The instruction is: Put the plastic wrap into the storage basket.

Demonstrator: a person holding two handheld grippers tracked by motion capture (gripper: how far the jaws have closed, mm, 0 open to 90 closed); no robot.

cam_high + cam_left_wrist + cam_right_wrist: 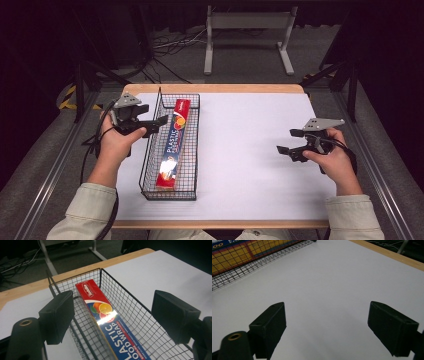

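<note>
- Where the left gripper hangs just beside the left wall of the black wire basket, its two black, blocky jaws stand wide apart with nothing between the pads.
- Thin crossed wires form the basket's long, narrow, rectangular mesh, open at the top, with one end wire rising higher than the rim at the far end.
- Inside it lies a long, slim cardboard box of plastic food wrap, glossy enough to throw back a white glare in the left gripper view.
- Red covers the box's far end, blue its middle with white lettering, and printed orange fruit sits between the two colours.
- Seen along the left gripper's jaws, the box lies ahead and below, running lengthwise on the basket floor, apart from both pads.
- Matte white sheeting covers the table, edged in pale wood at the far side.
- Well to the right of the basket, the right gripper hovers over bare white surface, its jaws likewise spread wide and empty.
</note>
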